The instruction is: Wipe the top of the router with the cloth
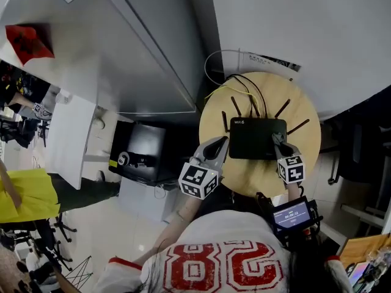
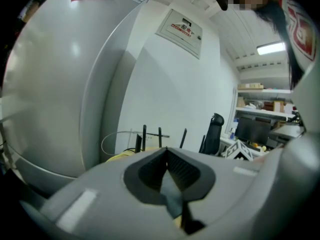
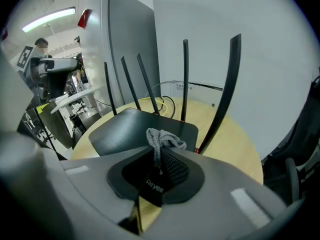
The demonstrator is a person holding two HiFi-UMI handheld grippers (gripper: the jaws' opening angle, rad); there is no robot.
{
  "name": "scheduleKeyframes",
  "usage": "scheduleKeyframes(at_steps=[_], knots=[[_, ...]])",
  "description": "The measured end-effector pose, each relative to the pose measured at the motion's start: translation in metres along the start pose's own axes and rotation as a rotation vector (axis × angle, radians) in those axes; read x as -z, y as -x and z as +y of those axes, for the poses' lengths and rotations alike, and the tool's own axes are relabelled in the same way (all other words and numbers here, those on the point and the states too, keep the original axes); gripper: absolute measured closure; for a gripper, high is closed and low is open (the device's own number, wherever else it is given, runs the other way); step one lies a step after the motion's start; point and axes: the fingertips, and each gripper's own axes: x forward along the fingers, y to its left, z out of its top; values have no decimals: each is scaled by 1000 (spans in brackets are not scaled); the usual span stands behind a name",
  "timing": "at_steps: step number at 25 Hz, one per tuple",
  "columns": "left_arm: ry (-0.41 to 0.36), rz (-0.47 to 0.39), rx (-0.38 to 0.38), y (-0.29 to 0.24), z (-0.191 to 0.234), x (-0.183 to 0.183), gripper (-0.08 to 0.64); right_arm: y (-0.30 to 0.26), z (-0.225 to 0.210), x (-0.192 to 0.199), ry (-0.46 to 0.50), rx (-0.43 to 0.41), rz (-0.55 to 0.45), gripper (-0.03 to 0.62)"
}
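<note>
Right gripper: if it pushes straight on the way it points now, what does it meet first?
Probably the router: its black top lies just ahead, and the grey cloth pinched in the right gripper would touch it first. The antennas stand beyond it. Depth is uncertain.

The flat black router, its thin antennas upright, lies on the round wooden table; the small grey cloth sits bunched in the right gripper at the router's edge.

An office workroom, shown by a desk chair, stocked shelves and strip lighting.
</note>
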Motion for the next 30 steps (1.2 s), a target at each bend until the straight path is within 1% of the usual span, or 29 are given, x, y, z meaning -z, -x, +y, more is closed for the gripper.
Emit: scheduleKeyframes(at_steps=[10, 16, 19, 23, 26, 30], knots=[[-14, 20, 106, -8, -23, 6, 555, 31, 44, 39, -93, -5, -9, 554], [-17, 29, 146, -10, -30, 8, 555, 40, 55, 51, -133, 3, -5, 554], [-18, 31, 156, -11, -32, 8, 555, 44, 50, 44, -140, 16, -23, 554], [-17, 29, 153, -11, -32, 8, 555, 45, 30, 28, -138, 40, -54, 554], [-14, 27, 133, -10, -26, 7, 555, 40, 11, 20, -123, 54, -50, 554], [-4, 17, 88, -7, -15, 4, 555, 30, -14, 6, -89, 67, -39, 554]])
